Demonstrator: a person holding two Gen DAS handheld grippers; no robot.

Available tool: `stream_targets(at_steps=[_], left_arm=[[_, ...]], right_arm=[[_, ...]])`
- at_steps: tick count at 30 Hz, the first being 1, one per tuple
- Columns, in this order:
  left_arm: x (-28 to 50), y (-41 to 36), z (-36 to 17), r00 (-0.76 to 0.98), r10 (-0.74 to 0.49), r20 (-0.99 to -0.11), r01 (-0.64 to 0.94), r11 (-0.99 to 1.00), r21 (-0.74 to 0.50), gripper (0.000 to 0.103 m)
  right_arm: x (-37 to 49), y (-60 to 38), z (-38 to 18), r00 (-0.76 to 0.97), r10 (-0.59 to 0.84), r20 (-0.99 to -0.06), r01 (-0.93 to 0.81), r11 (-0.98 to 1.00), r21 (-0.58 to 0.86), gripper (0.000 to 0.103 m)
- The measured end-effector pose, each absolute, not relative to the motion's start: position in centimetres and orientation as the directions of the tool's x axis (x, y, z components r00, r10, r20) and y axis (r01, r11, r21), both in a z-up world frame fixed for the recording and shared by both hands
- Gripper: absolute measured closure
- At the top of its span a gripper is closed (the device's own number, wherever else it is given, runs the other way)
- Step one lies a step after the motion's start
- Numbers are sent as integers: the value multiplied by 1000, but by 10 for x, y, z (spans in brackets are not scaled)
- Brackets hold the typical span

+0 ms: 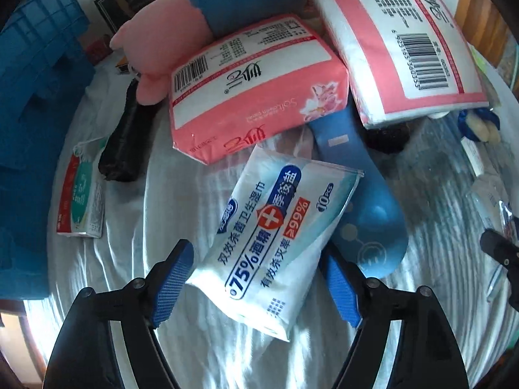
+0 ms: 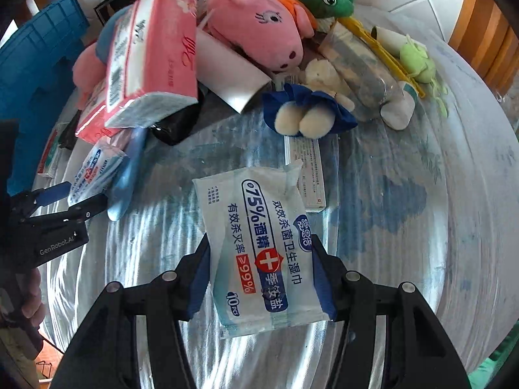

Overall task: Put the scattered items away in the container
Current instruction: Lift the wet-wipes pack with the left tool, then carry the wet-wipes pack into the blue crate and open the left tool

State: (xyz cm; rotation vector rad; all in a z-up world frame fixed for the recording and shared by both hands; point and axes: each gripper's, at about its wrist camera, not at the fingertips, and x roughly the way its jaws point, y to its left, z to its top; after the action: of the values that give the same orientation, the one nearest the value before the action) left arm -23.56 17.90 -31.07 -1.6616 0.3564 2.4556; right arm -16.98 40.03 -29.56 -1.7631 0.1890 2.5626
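Cluttered table (image 2: 405, 227) under shiny plastic sheet. Right tongs (image 2: 261, 278) pinch a wipes pack (image 2: 259, 249); left tongs (image 1: 259, 285) spread around a second wipes pack (image 1: 275, 227) lying half over a blue paddle-shaped thing (image 1: 366, 201). Blue crate (image 1: 35, 97) at left, cut off.

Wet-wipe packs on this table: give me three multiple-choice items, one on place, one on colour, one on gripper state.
1. Where is the blue crate?
A. robot's left of the clutter
B. far right
C. under the wipes

2. What colour are the tissue packs?
A. green
B. pink and white
C. black

3. What is the right gripper doing?
A. open, empty
B. shut on a wipes pack
C. holding a plush

Key: 1 A, the crate fills both views' left edge. 2 B, the wrappers are pink and white. 3 B, both fingers press the pack's sides.
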Motion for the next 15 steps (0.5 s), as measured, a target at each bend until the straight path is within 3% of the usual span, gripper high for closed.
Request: stream_targets(at_steps=[1,3,5,6,8,10,11,12,15], left_arm=[[-237,176,-311,-364,15,-931,-257,-963,85,24],[-237,171,-311,-352,53,-935,-262,-964,43,27],[-233,170,-311,-359,72,-930,-278,-960,33,28],[-231,169,-310,-364,80,-928,-287,-957,30,30],[-226,169,-308,-359,101,-928,-297,-955,11,42],[-221,169,-305,-362,89,-928,-297,-955,24,45],[-217,169,-304,-364,86,-927,-298,-954,28,47],[-213,167,-300,-372,83,-925,-297,-954,34,47],[-196,164,-279,-432,82,-898,-310,-949,62,47]], right_arm=[[-171,401,-300,-350,-40,-936,-102,-991,81,46],[-170,400,-305,-336,-21,-942,-124,-990,66,32],[-170,399,-307,-326,-11,-945,-139,-989,59,11],[-169,399,-307,-326,-10,-945,-146,-988,61,7],[-167,396,-310,-325,-17,-946,-152,-986,70,6],[-165,391,-315,-315,-9,-949,-151,-987,59,14],[-164,387,-315,-317,11,-948,-149,-988,38,31],[-162,384,-315,-319,32,-947,-148,-989,16,38],[-157,379,-307,-336,35,-941,-158,-987,20,39]])
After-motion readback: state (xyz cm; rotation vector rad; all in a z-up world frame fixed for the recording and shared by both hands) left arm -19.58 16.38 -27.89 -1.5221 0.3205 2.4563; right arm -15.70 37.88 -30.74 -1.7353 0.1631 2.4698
